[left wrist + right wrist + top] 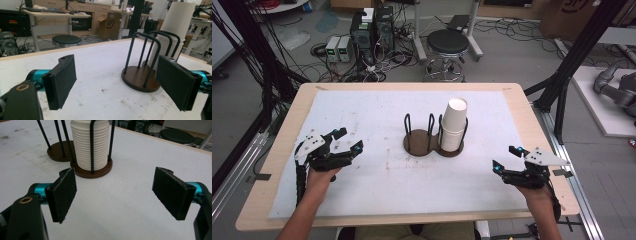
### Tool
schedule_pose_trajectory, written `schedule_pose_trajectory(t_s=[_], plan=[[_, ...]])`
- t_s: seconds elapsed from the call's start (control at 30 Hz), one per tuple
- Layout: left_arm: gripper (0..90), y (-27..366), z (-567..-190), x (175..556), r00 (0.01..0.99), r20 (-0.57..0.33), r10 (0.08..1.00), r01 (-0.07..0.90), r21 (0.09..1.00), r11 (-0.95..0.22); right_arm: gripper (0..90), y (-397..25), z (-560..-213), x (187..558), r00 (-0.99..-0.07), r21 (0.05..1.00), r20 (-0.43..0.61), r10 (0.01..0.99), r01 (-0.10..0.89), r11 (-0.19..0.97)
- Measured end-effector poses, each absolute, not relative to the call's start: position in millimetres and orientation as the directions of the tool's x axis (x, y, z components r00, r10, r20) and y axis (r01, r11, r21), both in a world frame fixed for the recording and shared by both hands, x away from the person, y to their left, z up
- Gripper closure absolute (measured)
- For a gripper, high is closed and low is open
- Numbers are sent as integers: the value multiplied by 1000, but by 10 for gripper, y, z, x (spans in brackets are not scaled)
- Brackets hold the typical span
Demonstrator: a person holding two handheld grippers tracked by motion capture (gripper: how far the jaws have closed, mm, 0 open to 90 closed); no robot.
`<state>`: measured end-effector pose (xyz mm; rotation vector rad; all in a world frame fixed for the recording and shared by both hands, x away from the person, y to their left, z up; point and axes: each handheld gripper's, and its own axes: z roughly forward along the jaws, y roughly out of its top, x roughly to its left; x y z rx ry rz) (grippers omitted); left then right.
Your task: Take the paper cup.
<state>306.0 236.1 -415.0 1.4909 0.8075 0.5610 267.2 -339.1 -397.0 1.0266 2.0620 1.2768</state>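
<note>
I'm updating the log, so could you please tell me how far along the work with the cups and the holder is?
Done: a stack of paper cups stands in the right-hand ring of the holder; its left-hand ring is empty. In hand: nothing, as the left tool and the right tool are both open, apart from the holder. Any handling of the cups seems yet to begin.
</note>
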Motion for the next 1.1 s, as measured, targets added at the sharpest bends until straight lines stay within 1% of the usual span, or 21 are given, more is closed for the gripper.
schedule_pose_trajectory(t_s=[0.23,0.4,0.47,0.5,0.53,0.6,0.63,0.77,0.97,1.1], plan=[[163,2351,-4147,3042,637,-128,760,163,986,29,200,-3339,-3943,2680,-597,901,-25,802,334,278],[164,2325,-4153,3031,653,-127,747,163,986,24,200,-3250,-3851,2702,-621,904,-30,783,317,286],[164,2314,-4163,3034,658,-128,742,165,986,24,200,-3200,-3743,2720,-636,913,-27,771,299,278],[164,2307,-4169,3034,659,-128,741,165,986,23,200,-3200,-3743,2720,-636,913,-27,771,299,278],[164,2301,-4174,3035,661,-128,740,167,986,20,200,-3165,-3628,2761,-647,921,-34,762,276,276],[166,2290,-4178,3039,663,-124,738,170,985,13,200,-3148,-3585,2780,-651,923,-34,759,271,274],[166,2283,-4179,3041,662,-120,740,167,986,11,200,-3093,-3447,2846,-662,926,-48,748,251,282],[167,2294,-4167,3036,667,-125,734,163,986,20,200,-2990,-3244,2978,-681,934,-64,730,216,284],[168,2294,-4164,3034,666,-109,738,165,986,-3,200,-2826,-3099,3172,-705,927,-67,706,218,306],[168,2281,-4169,3037,674,-81,734,150,988,-29,200,-2679,-2995,3336,-723,917,-67,688,227,328]])
